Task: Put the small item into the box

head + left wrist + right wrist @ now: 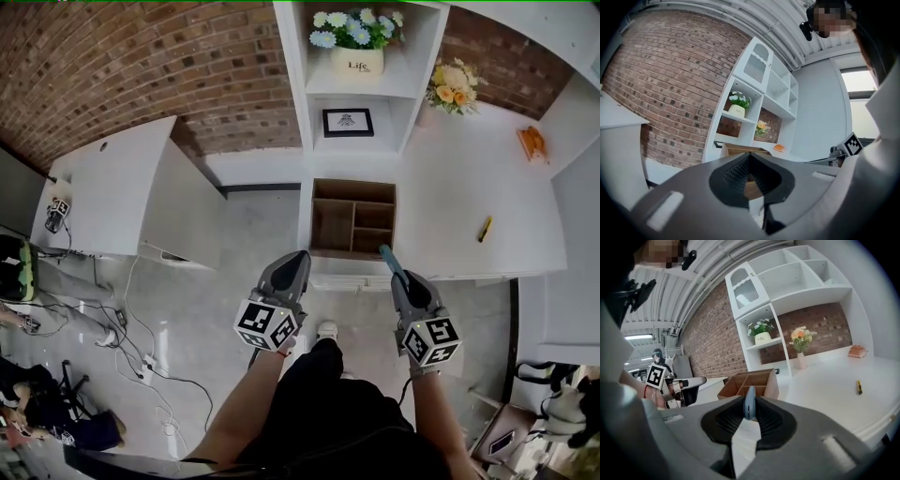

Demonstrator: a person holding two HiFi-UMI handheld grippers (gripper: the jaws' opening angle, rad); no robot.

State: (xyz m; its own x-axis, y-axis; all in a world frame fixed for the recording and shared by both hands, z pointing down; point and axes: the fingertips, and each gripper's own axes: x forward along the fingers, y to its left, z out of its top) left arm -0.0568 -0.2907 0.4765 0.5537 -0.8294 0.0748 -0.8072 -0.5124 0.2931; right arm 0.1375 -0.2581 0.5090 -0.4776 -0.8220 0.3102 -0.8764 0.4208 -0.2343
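While the person stands on the grey floor facing a white counter (450,187), 2 grippers are held out low in front of the body, side by side and apart.

The right gripper (401,277) has its jaws pressed narrowly on 1 small blue item (749,403), a slim piece that stands upright between the ribbed pads and pokes out past the fingertips. From the head view its far tip lies just at the near right edge of the wooden box (328,223), still outside it and not in any compartment.

The left gripper (298,256) has its jaws closed together at the tips with nothing between them. It points towards the near left corner of the box.

That 1 box sits open-topped at the left end of the counter, and dividers split it into 3 compartments: 1 long one on the left and 2 smaller ones on the right.

Far behind it a white shelf unit (291,84) holds 1 white pot of blue and white flowers (357,42) above 1 framed picture (348,122). On the counter stand 1 vase of orange and yellow flowers (454,86), 1 small yellow pen-like thing (485,229) and 1 orange object (532,141), all well apart from the box. To the left is 1 white table (108,187), with cables (131,352) on the floor near it.
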